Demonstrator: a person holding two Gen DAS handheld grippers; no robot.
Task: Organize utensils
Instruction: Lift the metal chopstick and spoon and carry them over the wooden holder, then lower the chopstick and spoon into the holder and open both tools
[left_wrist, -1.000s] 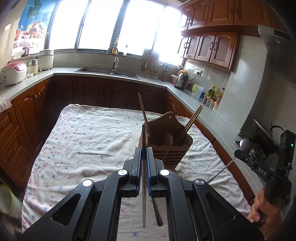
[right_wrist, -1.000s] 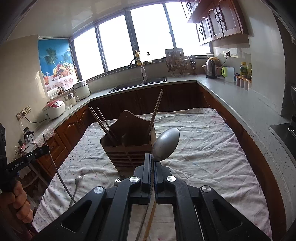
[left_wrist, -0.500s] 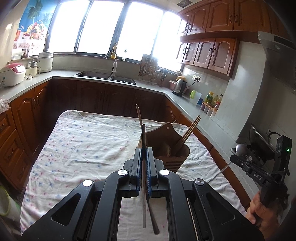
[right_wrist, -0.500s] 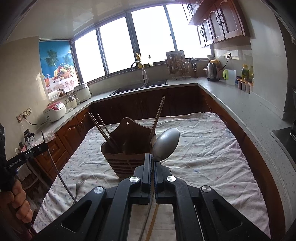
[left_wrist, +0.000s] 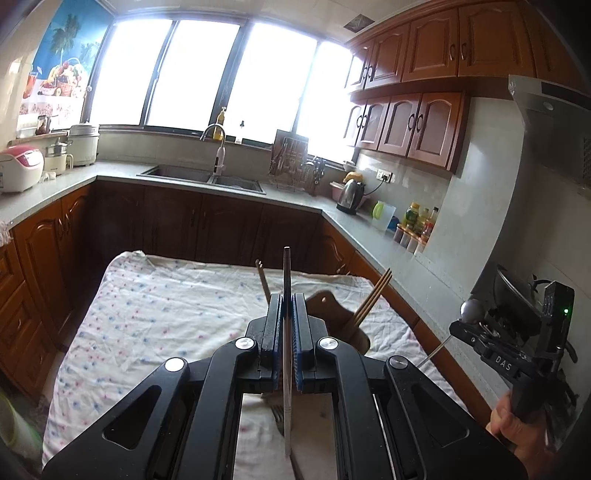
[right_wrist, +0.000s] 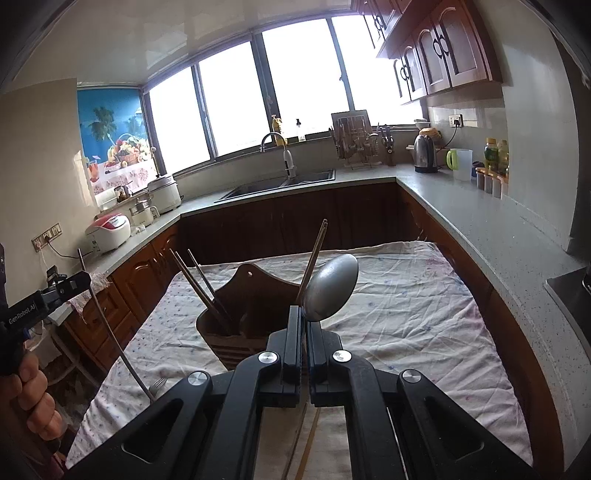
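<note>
The left gripper (left_wrist: 287, 306) has its jaws closed flat on a thin metal utensil handle (left_wrist: 286, 280), which stands upright between the blue pads and pokes above them; its lower end hangs down past the gripper body toward the cloth. In the right wrist view this same utensil (right_wrist: 110, 325) runs as a long slim curve from the left gripper (right_wrist: 70, 284) down toward the near left edge of the surface, and which kind of utensil it is cannot be told.

The right gripper (right_wrist: 303, 321) has its jaws pressed together on a metal spoon (right_wrist: 332, 286), the bowl tilted up and to the right above the fingertips, the handle running down beneath the gripper.

The wooden utensil holder (right_wrist: 255, 306) stands on the cloth-covered surface (right_wrist: 424, 295), just ahead of both grippers and roughly midway across it. Two chopsticks (right_wrist: 199, 284) lean left out of one side of the holder, and another pair (right_wrist: 314, 254) leans right out of the other. A fork (right_wrist: 157, 386) lies on the cloth near the left edge, close to the hanging utensil's tip.

Right of the holder the cloth lies bare to its far and right edges, and in the left wrist view a wide bare stretch (left_wrist: 166, 306) runs to the far edge. Wooden cabinets (right_wrist: 258, 229) and a grey countertop (right_wrist: 480, 221) ring the surface, with narrow dark gaps between.
</note>
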